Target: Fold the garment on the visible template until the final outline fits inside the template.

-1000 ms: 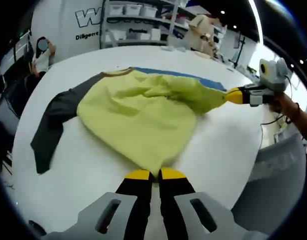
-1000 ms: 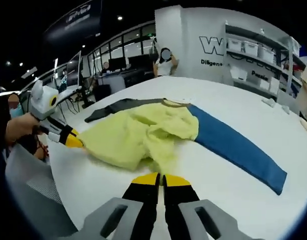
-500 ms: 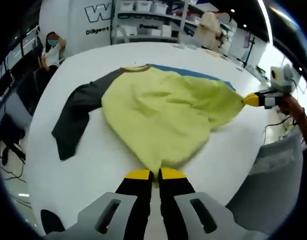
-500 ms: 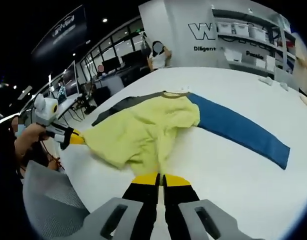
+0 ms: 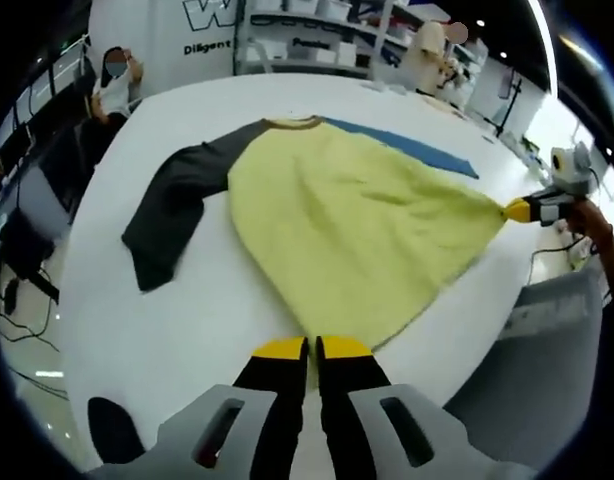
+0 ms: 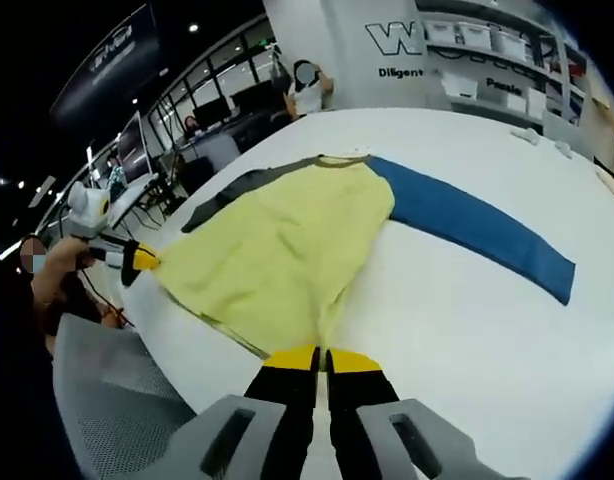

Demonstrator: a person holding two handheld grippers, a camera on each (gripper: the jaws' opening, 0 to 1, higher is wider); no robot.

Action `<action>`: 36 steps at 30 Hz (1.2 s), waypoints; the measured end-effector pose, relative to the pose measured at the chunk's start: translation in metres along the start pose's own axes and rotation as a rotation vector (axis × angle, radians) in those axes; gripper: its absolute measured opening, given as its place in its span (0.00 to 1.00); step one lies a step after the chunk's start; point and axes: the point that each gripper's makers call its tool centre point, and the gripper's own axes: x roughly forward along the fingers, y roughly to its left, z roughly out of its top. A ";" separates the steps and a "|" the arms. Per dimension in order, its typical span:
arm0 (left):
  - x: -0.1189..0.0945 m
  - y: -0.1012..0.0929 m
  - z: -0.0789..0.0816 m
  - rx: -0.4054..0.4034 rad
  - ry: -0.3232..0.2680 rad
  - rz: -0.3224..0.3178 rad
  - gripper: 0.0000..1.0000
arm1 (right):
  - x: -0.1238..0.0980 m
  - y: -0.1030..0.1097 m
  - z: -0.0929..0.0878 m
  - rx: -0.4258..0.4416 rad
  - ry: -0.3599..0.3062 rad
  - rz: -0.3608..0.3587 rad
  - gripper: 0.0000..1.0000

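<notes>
A long-sleeved shirt lies spread on the white table (image 5: 117, 330), its yellow body (image 5: 357, 220) pulled flat. One sleeve is dark grey (image 5: 172, 205), the other blue (image 5: 407, 145). My left gripper (image 5: 312, 347) is shut on one corner of the yellow hem. Off to the right, my right gripper (image 5: 515, 210) pinches the other hem corner. In the right gripper view the yellow body (image 6: 277, 250) runs away from my right gripper (image 6: 322, 355), which is shut on the hem. The blue sleeve (image 6: 467, 225) stretches right there, and the left gripper (image 6: 142, 260) holds the left corner.
A grey mesh chair (image 6: 107, 390) stands at the near table edge between the two hands. A person (image 5: 112, 85) stands beyond the far side of the table. Shelves with white bins (image 6: 487, 50) line the back wall. Bare tabletop (image 6: 467, 330) lies right of the shirt.
The bunched, wrinkled yellow body has been drawn out flat and taut. Both grippers have pulled apart and back toward the near table edge, still holding the hem.
</notes>
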 end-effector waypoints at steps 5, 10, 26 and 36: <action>-0.002 0.006 -0.009 -0.005 0.023 0.007 0.00 | 0.003 -0.002 -0.013 0.014 0.047 -0.015 0.00; -0.001 0.014 -0.022 -0.003 0.056 0.016 0.00 | 0.008 -0.012 -0.034 0.028 0.120 -0.053 0.00; 0.009 0.025 -0.051 -0.011 0.114 0.056 0.00 | 0.018 -0.014 -0.064 0.190 0.203 -0.060 0.00; 0.011 0.024 -0.054 -0.026 0.117 0.065 0.00 | 0.018 -0.015 -0.068 0.193 0.222 -0.079 0.00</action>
